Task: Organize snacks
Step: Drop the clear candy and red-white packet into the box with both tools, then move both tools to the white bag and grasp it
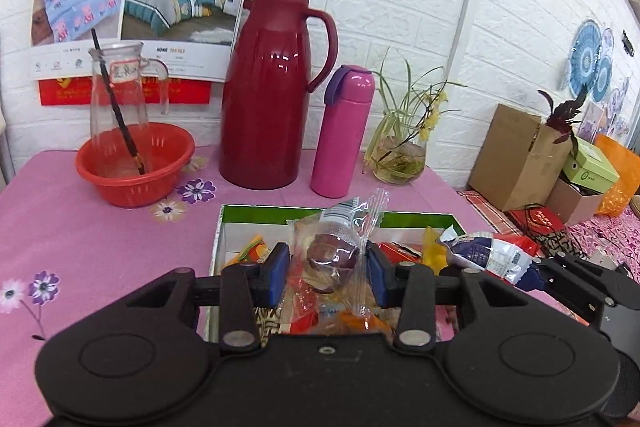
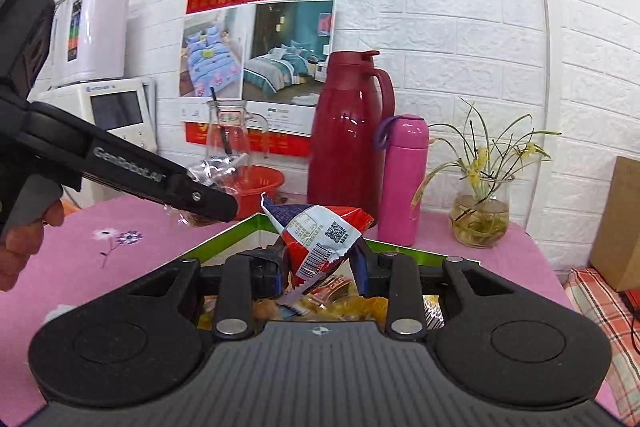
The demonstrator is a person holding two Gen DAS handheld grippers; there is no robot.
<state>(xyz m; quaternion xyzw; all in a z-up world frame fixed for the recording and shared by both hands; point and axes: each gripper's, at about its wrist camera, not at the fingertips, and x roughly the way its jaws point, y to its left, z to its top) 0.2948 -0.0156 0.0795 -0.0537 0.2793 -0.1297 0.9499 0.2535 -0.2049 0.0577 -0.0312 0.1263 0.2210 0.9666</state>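
My left gripper (image 1: 327,273) is shut on a clear-wrapped snack with a dark round cake inside (image 1: 334,251), held above the green-rimmed snack box (image 1: 264,214). My right gripper (image 2: 318,269) is shut on a red, white and blue snack packet (image 2: 320,233), also above the box (image 2: 224,239). That packet and the right gripper show at the right of the left wrist view (image 1: 496,255). The left gripper shows at the left of the right wrist view (image 2: 208,201) with its clear wrapper (image 2: 212,169). Several colourful packets lie in the box.
On the pink flowered tablecloth (image 1: 80,239) stand a red thermos jug (image 1: 272,91), a pink bottle (image 1: 342,131), an orange basin (image 1: 134,163) holding a glass pitcher (image 1: 116,95), and a plant in a glass vase (image 1: 400,155). Cardboard boxes (image 1: 520,155) sit at right.
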